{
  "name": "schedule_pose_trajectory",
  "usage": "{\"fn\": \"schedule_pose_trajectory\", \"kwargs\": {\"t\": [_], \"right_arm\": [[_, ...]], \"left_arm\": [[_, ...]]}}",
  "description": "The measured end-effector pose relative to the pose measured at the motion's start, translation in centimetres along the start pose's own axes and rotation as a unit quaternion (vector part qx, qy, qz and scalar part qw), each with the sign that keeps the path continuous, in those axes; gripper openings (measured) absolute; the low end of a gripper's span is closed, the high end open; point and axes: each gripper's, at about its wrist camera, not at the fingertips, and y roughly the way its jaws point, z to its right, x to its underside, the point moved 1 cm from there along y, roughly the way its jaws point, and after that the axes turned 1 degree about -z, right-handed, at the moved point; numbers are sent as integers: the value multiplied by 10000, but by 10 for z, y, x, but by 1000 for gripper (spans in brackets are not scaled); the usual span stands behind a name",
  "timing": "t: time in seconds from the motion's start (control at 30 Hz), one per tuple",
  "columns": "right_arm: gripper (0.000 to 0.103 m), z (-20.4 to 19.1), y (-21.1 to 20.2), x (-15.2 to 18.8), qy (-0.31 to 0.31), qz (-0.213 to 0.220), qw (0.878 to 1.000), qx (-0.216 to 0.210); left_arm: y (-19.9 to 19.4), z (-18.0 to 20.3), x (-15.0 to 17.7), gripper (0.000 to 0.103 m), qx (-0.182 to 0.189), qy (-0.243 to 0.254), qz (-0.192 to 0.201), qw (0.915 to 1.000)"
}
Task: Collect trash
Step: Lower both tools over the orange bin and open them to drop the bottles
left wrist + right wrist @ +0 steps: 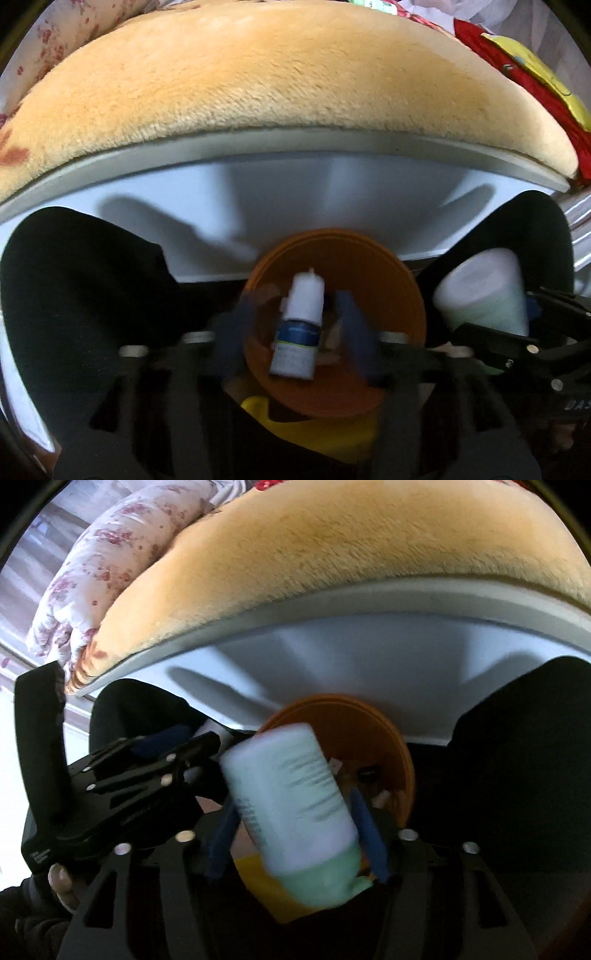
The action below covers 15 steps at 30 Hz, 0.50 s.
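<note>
Beside a plush tan bed edge (280,74), an orange bin (369,258) is waiting; left gripper (299,325) is gaping around a light, slick dropper bottle (299,325), right gripper (295,830) spreading off a bulkier, slippery pale-green bottle (291,794); both seem best gripped mid-body.

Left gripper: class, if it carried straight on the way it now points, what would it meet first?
Most likely the small white dropper bottle lying between the left gripper fingers, which do not seem to press it. Just beyond lies the orange bin; depth is blurred, so the gap is unclear.
</note>
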Motion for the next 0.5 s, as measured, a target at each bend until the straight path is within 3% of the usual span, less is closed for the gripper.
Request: {"fn": "schedule_pose_trajectory", "kwargs": {"t": [0.33, 0.5], "right_arm": [[63, 8, -38, -5, 58, 483, 9988, 31], [63, 7, -83, -28, -123, 868, 9961, -24]], "left_arm": [[-9, -5, -2, 69, -118, -103, 225, 9996], [-34, -13, -14, 69, -186, -69, 599, 9980]]}}
